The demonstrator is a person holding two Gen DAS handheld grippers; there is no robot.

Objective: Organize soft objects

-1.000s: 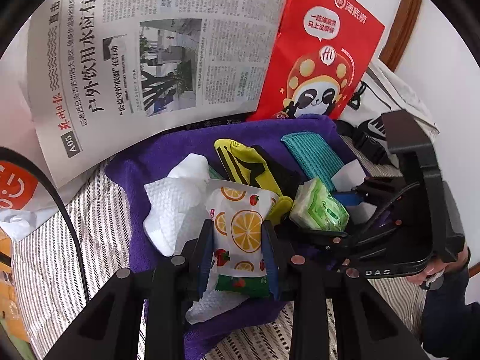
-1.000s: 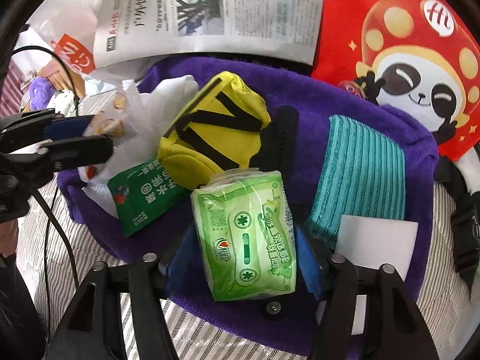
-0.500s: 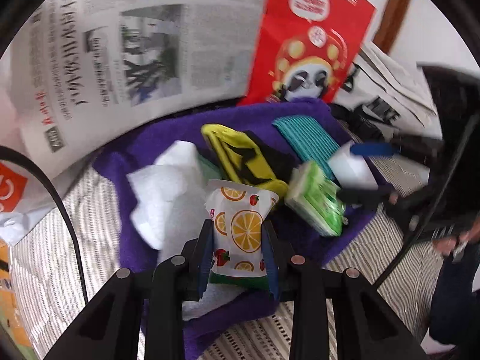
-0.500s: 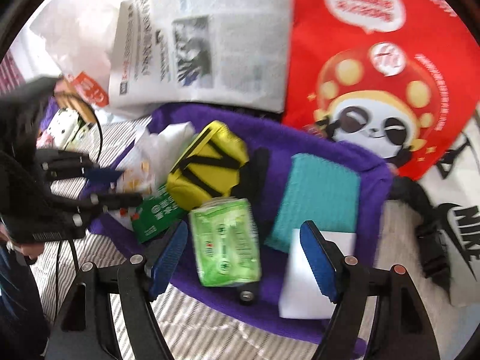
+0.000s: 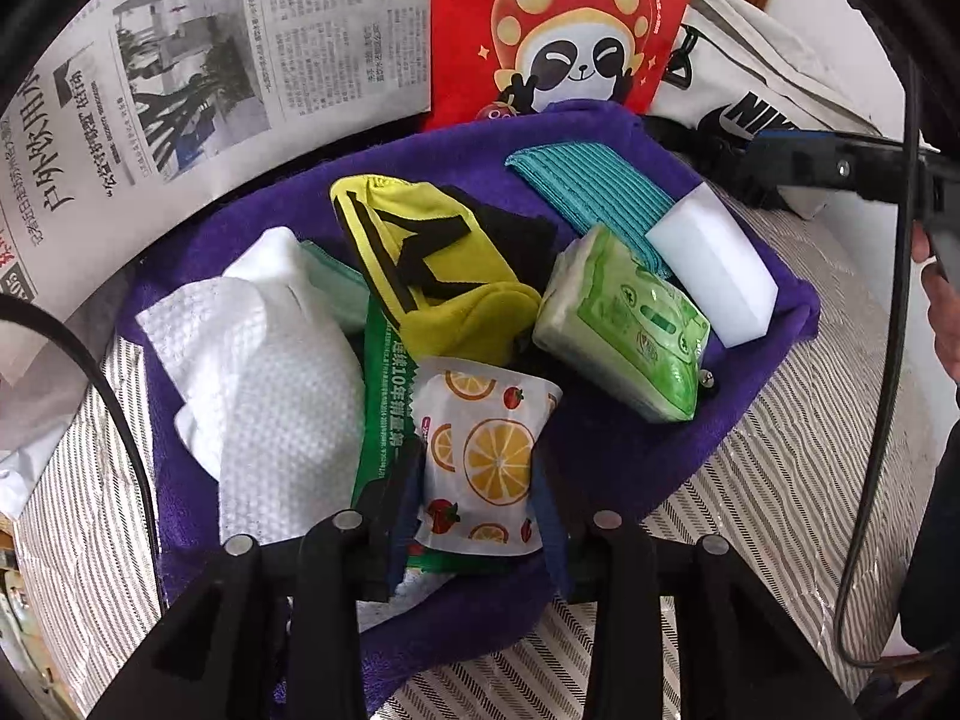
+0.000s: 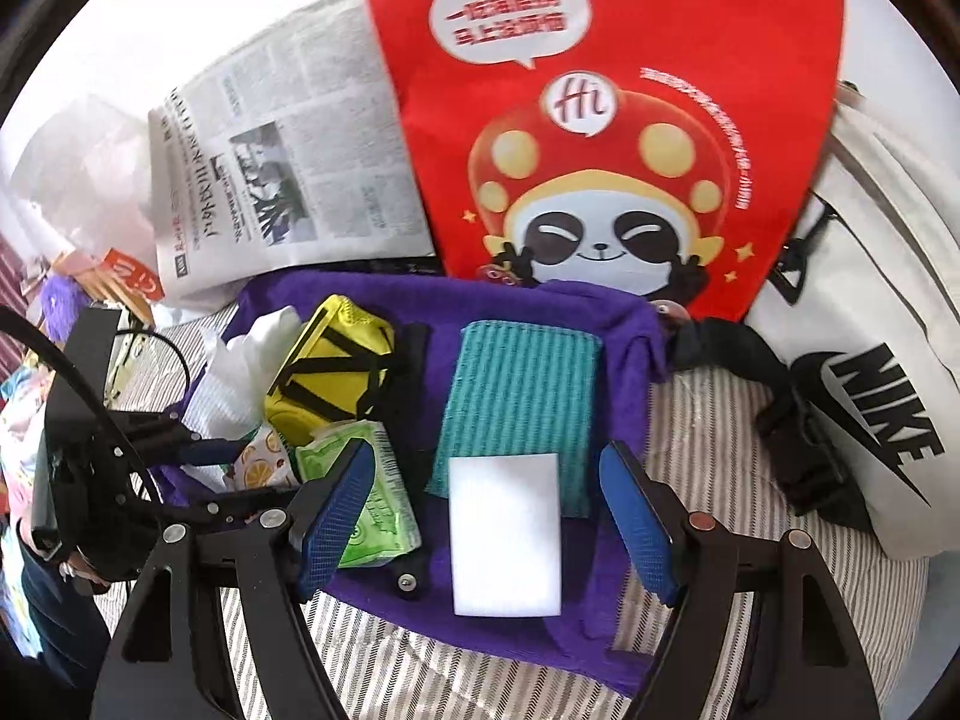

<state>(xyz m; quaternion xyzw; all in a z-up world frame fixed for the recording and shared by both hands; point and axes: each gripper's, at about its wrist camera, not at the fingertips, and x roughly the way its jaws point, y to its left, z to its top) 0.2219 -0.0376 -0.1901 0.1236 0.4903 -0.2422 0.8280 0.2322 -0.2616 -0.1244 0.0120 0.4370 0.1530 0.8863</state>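
Note:
A purple towel [image 5: 630, 444] lies on a striped bed and holds soft things. My left gripper [image 5: 477, 498] is shut on an orange-print tissue pack [image 5: 486, 456] over the towel's near edge. A green tissue pack [image 5: 624, 324] lies free beside a white sponge [image 5: 711, 267], a teal cloth [image 5: 591, 192], a yellow-black pouch [image 5: 438, 276], a white wipe [image 5: 264, 360] and a green packet [image 5: 384, 408]. My right gripper [image 6: 486, 516] is open above the white sponge [image 6: 507, 531], with the green pack [image 6: 378, 498] by its left finger.
A newspaper [image 5: 210, 60] and a red panda bag [image 6: 600, 120] stand behind the towel. A white Nike bag [image 6: 870, 408] with black straps lies at the right. Striped bedding [image 6: 708, 420] surrounds the towel. A black cable [image 5: 882, 480] hangs at the right.
My right gripper opened, let go of the green tissue pack and pulled back and right over the sponge. My left gripper stayed shut on the orange-print pack and shifted slightly.

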